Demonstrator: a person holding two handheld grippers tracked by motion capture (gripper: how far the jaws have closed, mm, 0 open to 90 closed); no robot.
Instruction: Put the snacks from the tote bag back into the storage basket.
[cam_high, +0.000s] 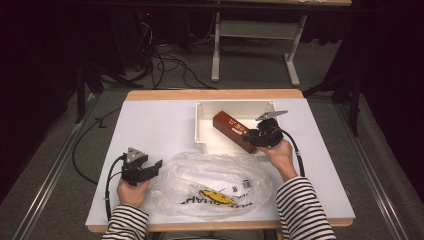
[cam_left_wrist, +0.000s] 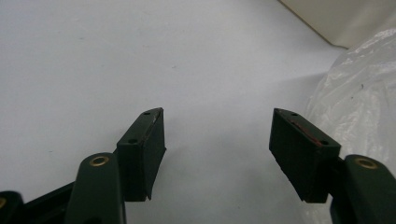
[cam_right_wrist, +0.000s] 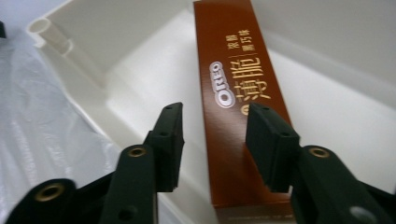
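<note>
1. Crinkled clear plastic, a large bag (cam_high: 212, 185) printed with black lettering and a yellow mark, lies slack at the table's near edge, at 6 o'clock from the table's centre. It looks empty, so by the look of things the unpacking is done.

2. At 8 o'clock, the left gripper (cam_high: 156, 165) rests just beside the bag's edge, held in a hand with a striped sleeve. Its matte black jaws stand wide apart, released, with bare white tabletop (cam_left_wrist: 140, 60) between them and the filmy plastic off to one side.

3. At 3 o'clock, the right gripper (cam_high: 250, 139) meets the near end of the Oreo box (cam_high: 231, 129). In the right gripper view the jaws flank the box's near end; the right one overlaps the carton's edge, while a gap shows at the left, so I take the box as bracketed, not yet clenched.

4. The box itself is a long, slim carton of glossy reddish-brown card with gold and white lettering. It lies slantwise inside the white bin (cam_high: 200, 125), its near end over the bin's front wall.

5. The bin, a shallow, smooth, hard plastic rectangle, sits at 1 o'clock toward the far edge. Judging from this, the placing is nearly complete: letting go and pulling back appear to be what is left.
</note>
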